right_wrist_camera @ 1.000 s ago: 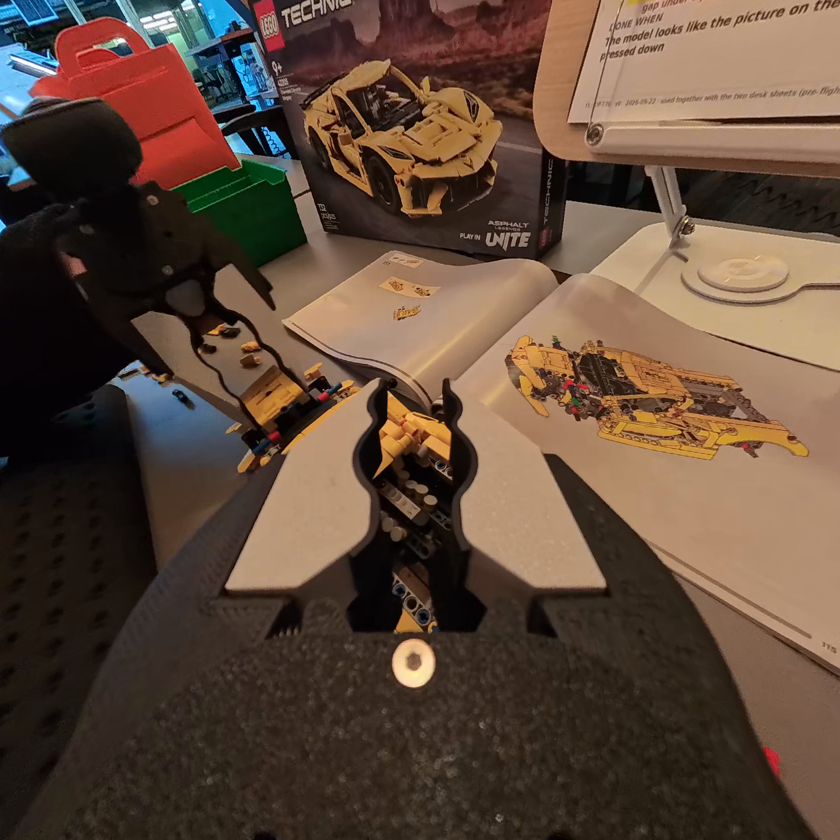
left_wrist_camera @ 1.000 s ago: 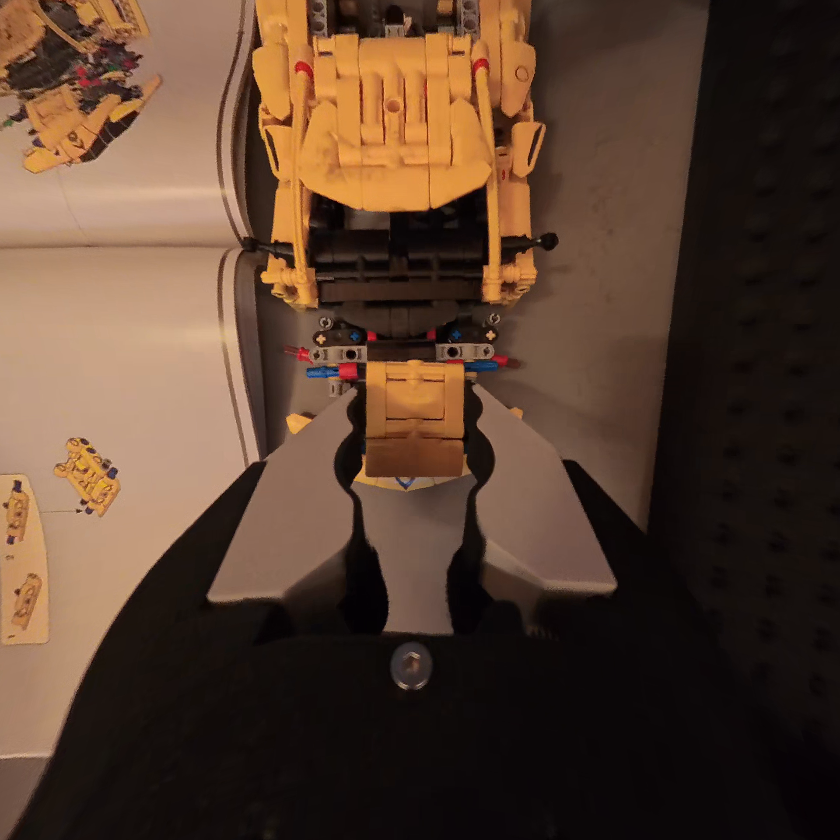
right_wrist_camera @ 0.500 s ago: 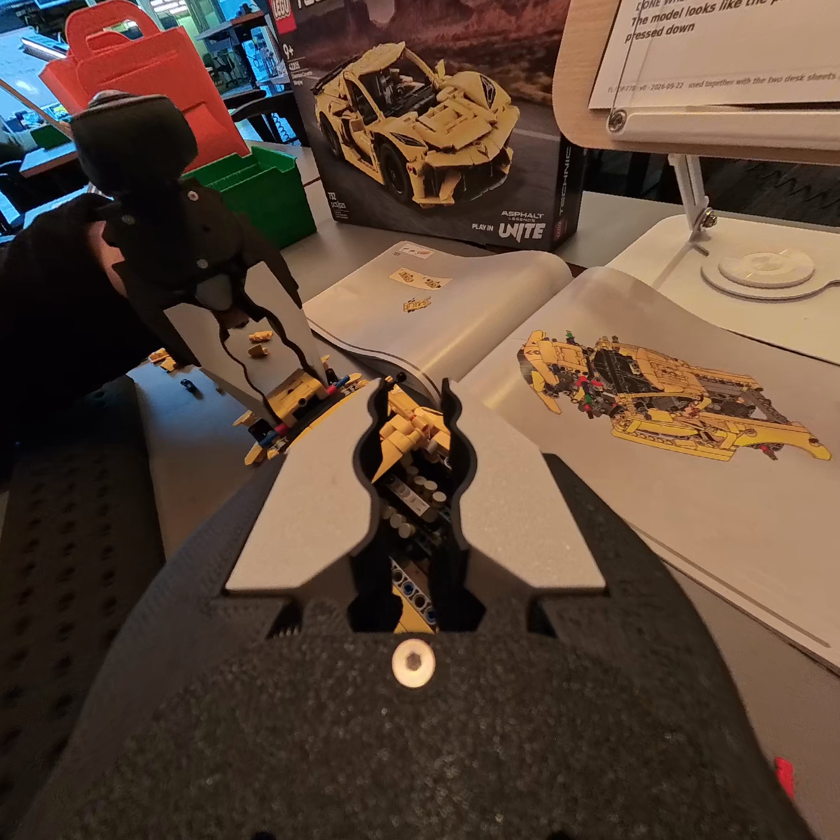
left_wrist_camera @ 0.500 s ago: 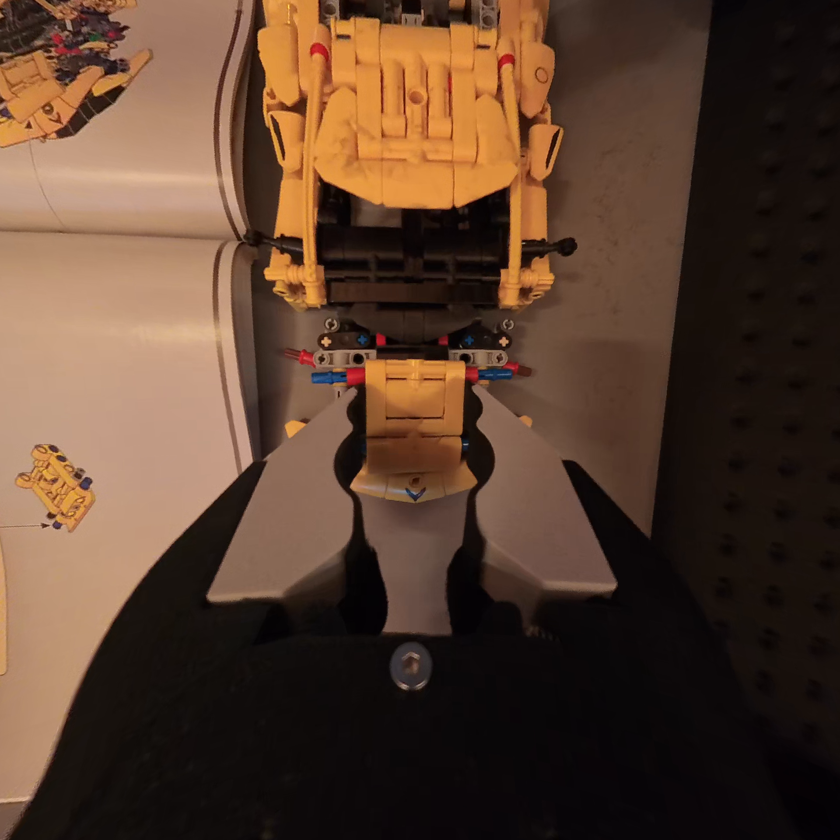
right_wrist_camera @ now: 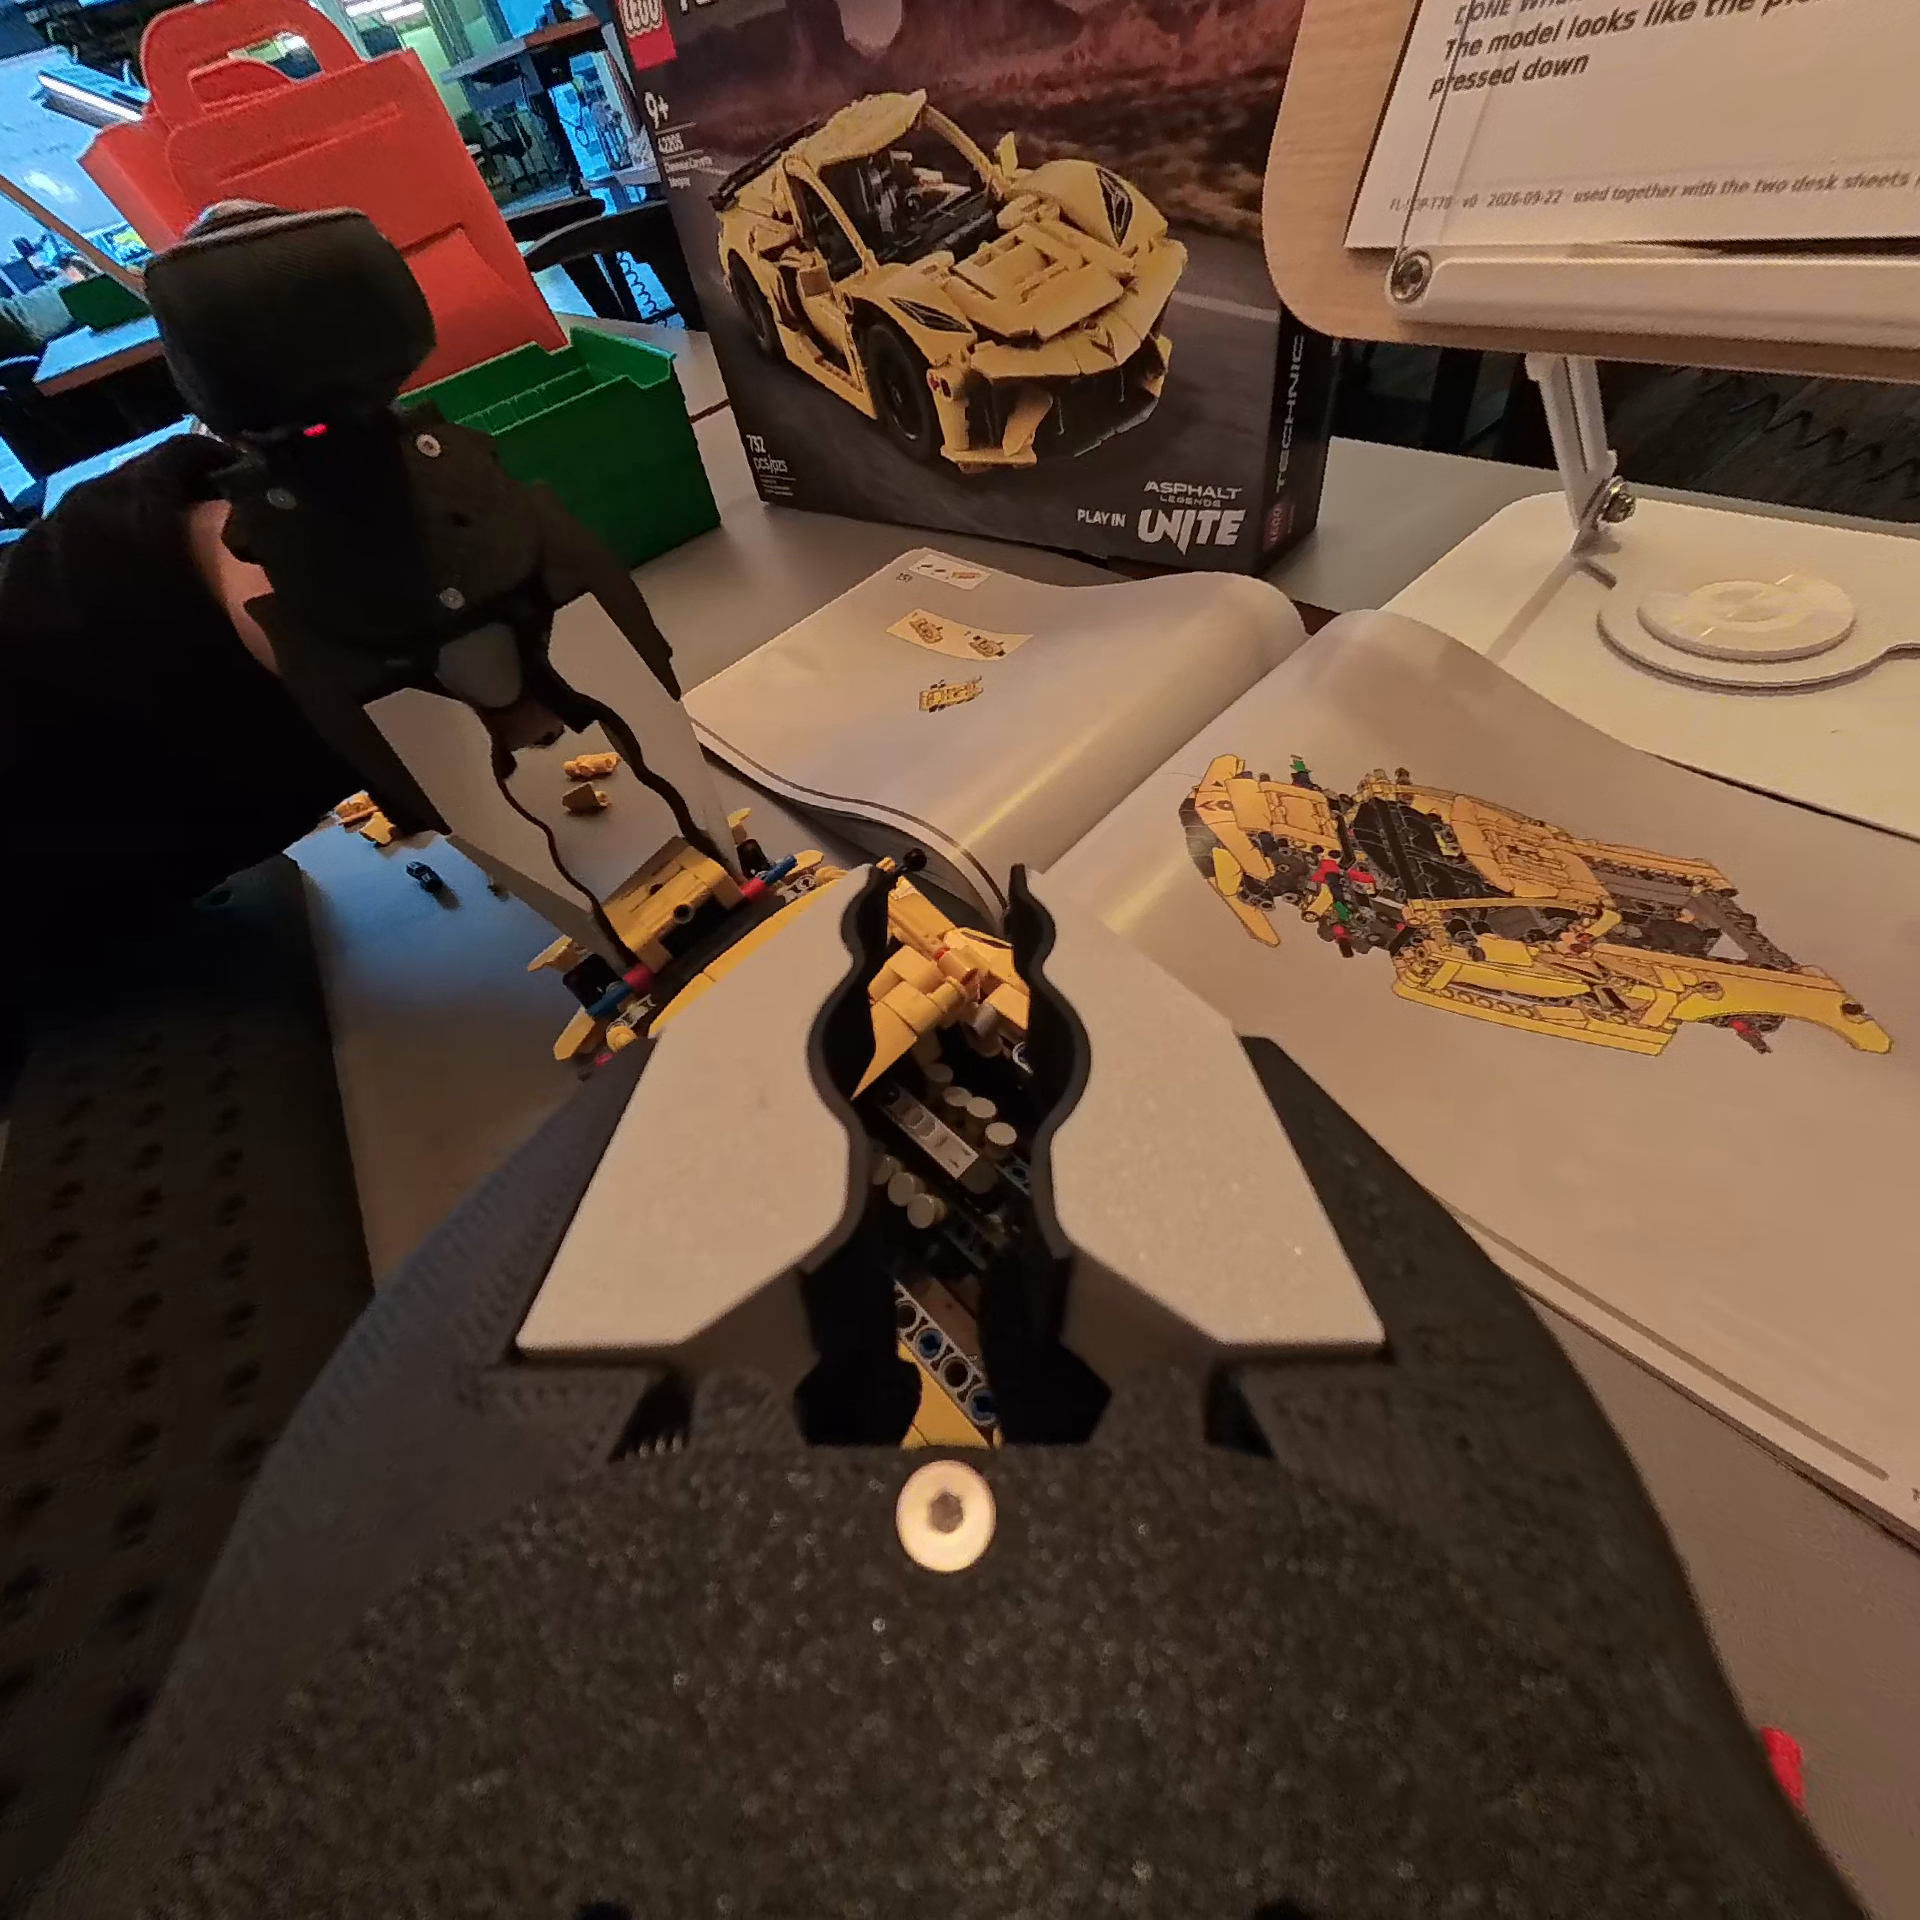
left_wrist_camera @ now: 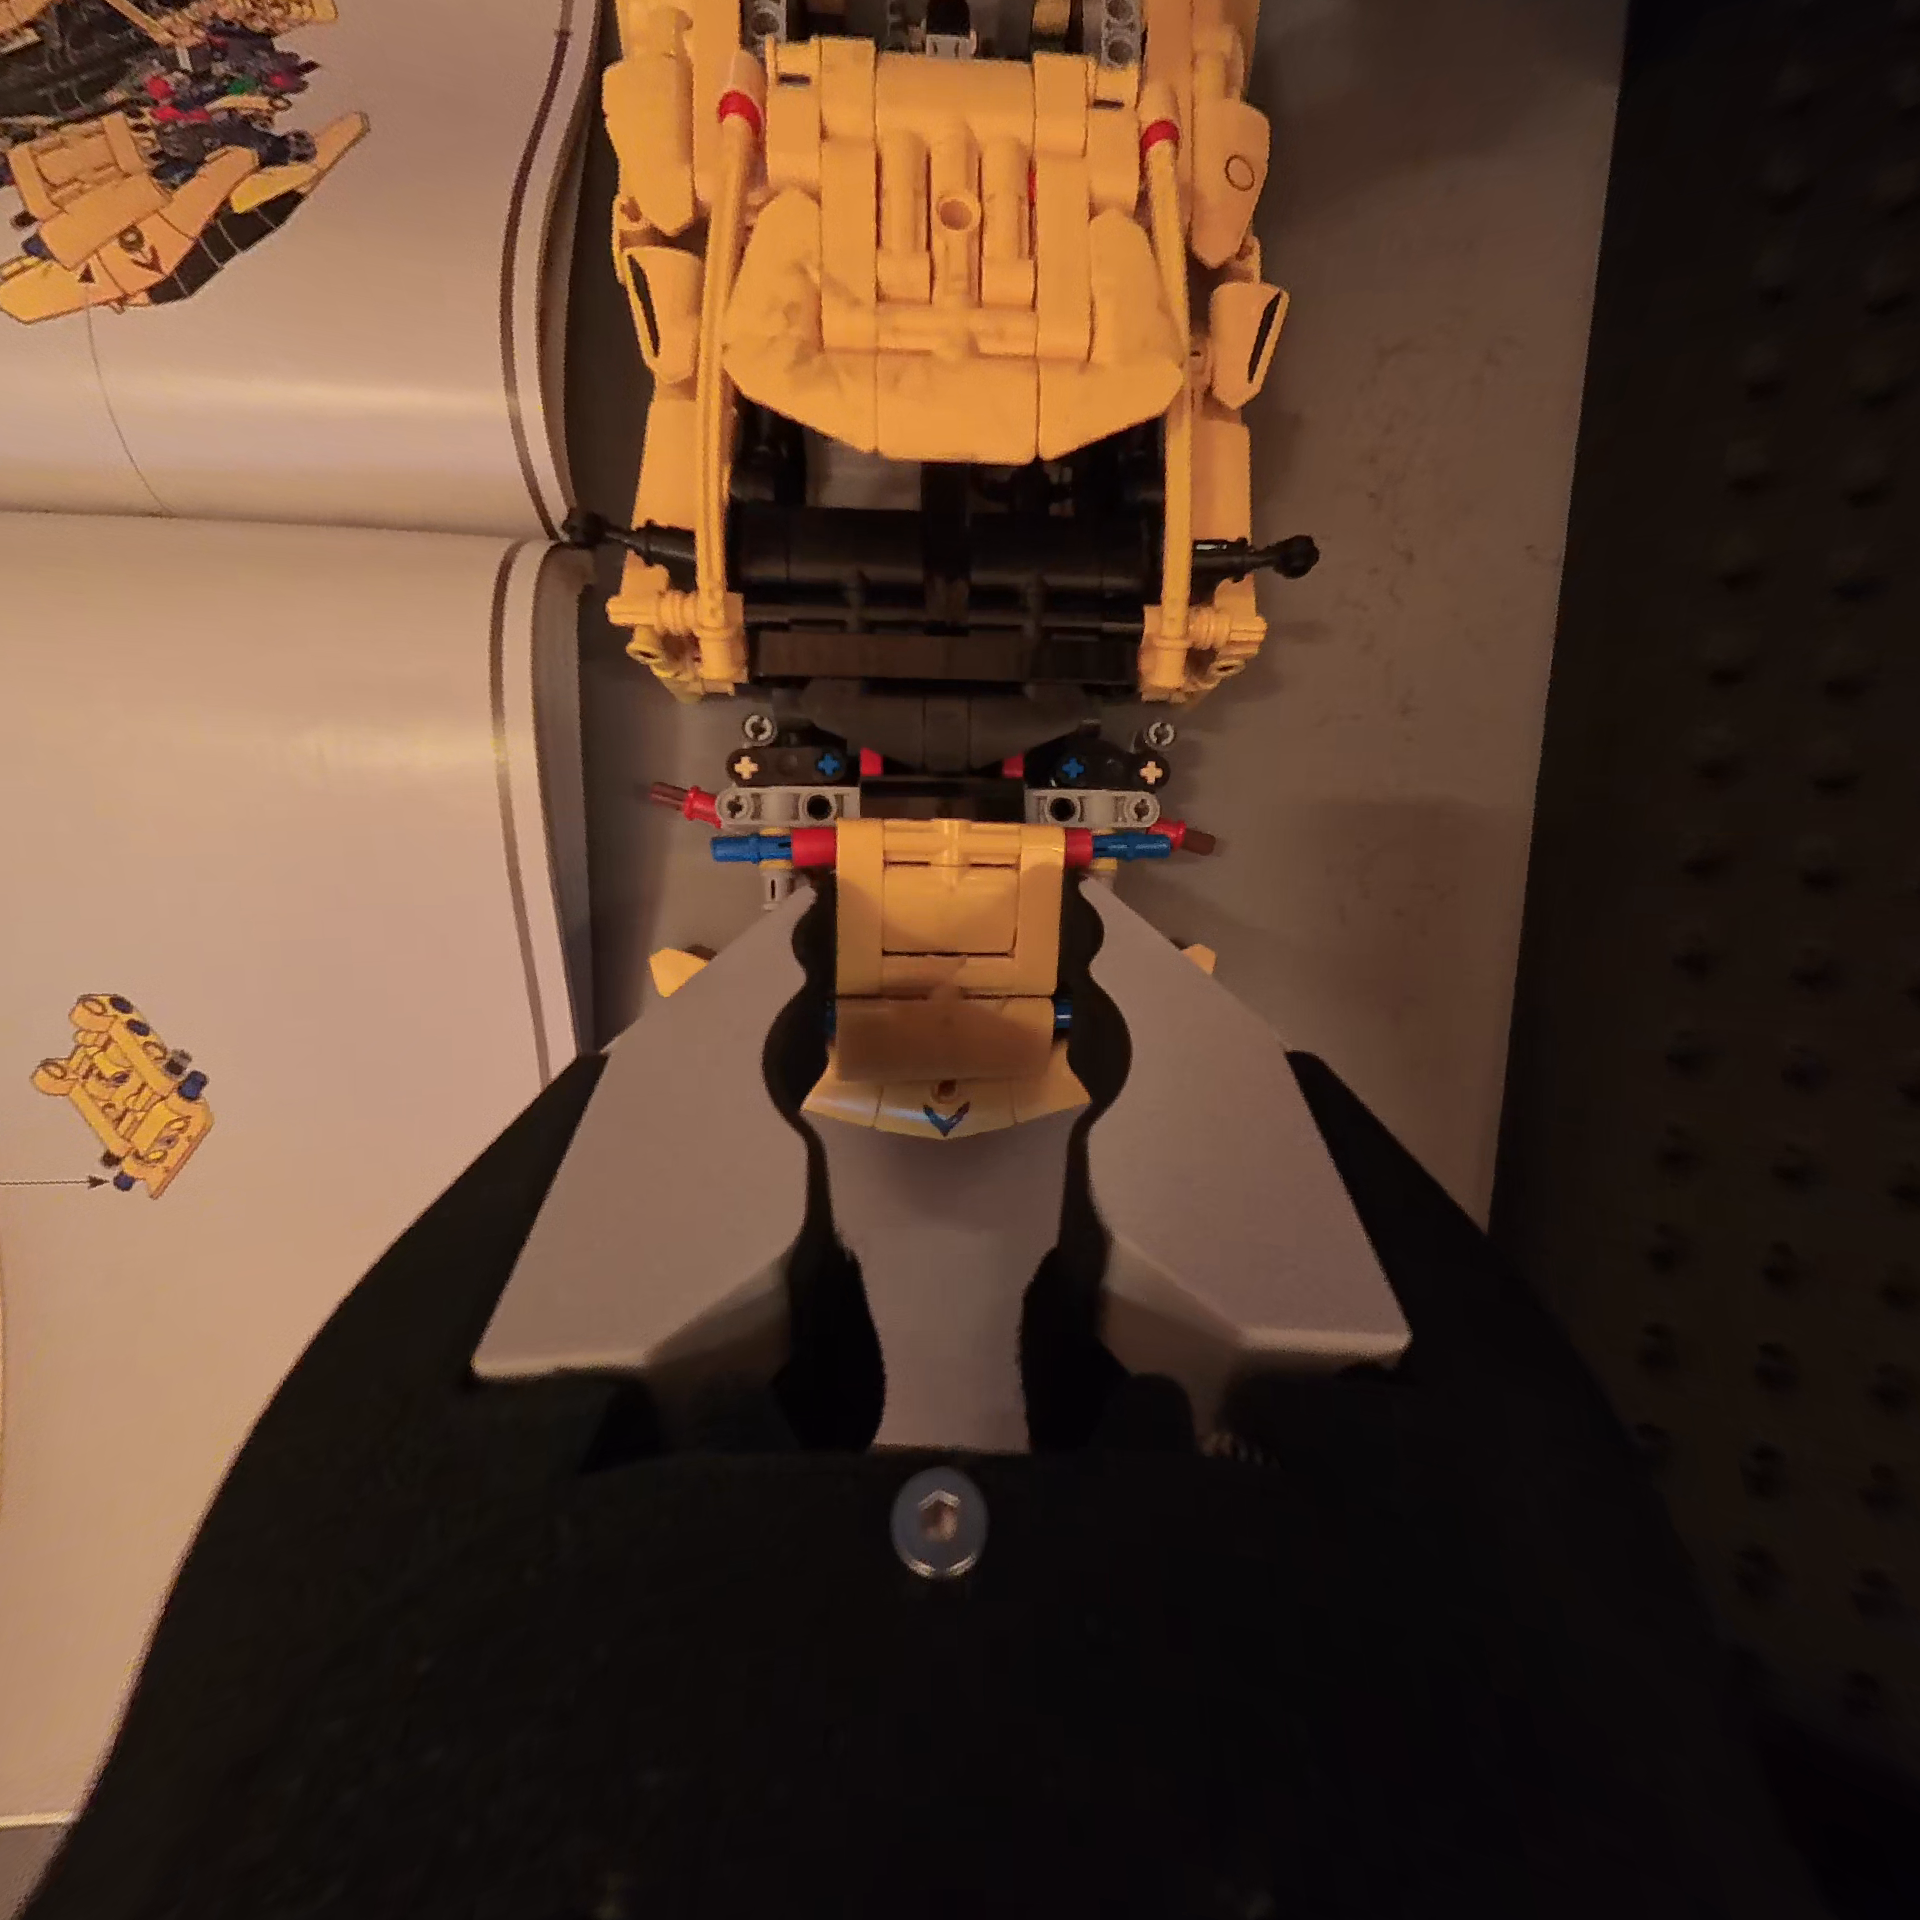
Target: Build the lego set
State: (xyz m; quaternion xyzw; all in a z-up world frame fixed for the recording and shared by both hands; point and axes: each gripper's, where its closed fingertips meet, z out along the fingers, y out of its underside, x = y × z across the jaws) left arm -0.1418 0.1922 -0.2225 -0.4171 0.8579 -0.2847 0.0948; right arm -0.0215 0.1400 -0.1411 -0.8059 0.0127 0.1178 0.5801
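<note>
The left tool [left_wrist_camera: 945, 904] straddles the yellow hood panel [left_wrist_camera: 948, 935] at the 6 o'clock end of the yellow car model [left_wrist_camera: 951, 312], its 2 grey fingers [left_wrist_camera: 686, 1122] close against the panel's sides; whether they actually press on it cannot be told. The model lies lengthwise on the grey bench [left_wrist_camera: 1382, 727], running toward 12 o'clock, with the open instruction booklet [left_wrist_camera: 260, 779] just beside it at 9 o'clock and a black perforated mat [left_wrist_camera: 1745, 831] at 3 o'clock. In the right wrist view, the right tool [right_wrist_camera: 945, 894] is nearly together around the model's dark middle section [right_wrist_camera: 935, 1132]. The left tool [right_wrist_camera: 665, 883] appears there at 10 o'clock, with the set's box [right_wrist_camera: 997, 291] at 12 o'clock and loose yellow pieces [right_wrist_camera: 587, 779] on the bench behind.
</note>
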